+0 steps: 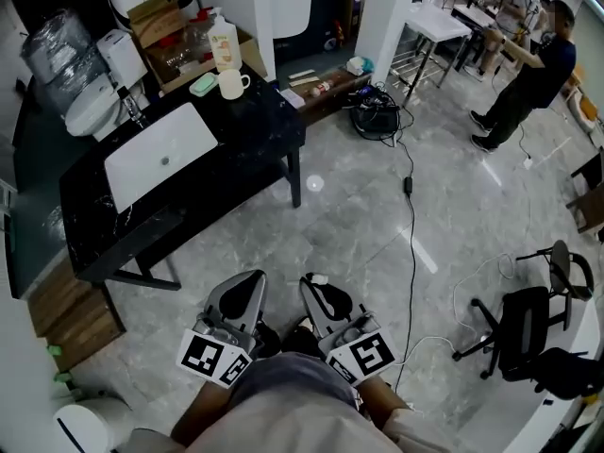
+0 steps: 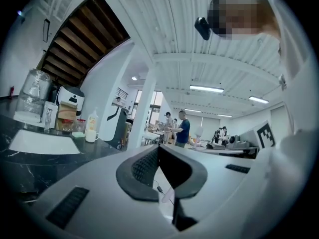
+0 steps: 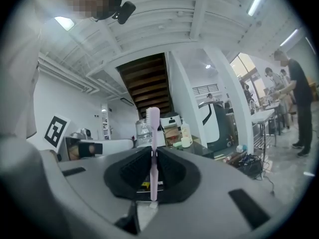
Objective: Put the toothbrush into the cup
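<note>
A pale pink toothbrush [image 3: 153,133] stands upright, bristles on top, clamped between the jaws of my right gripper [image 3: 152,153]. In the head view its white tip [image 1: 319,278] pokes out at the front of the right gripper [image 1: 315,287]. My left gripper [image 1: 251,283] hangs beside it, low over the floor, its jaws closed together with nothing in them [image 2: 158,152]. The white cup [image 1: 231,84] stands far ahead at the back right of the black table [image 1: 255,149]. The cup shows small in both gripper views [image 2: 91,135] [image 3: 186,142].
A white basin [image 1: 159,152] is sunk in the table. A green soap dish [image 1: 203,84], a bottle [image 1: 224,43] and a cardboard box [image 1: 162,25] crowd around the cup. Cables [image 1: 409,182] trail over the grey floor. Office chairs [image 1: 533,324] stand right, people [image 1: 528,78] far right.
</note>
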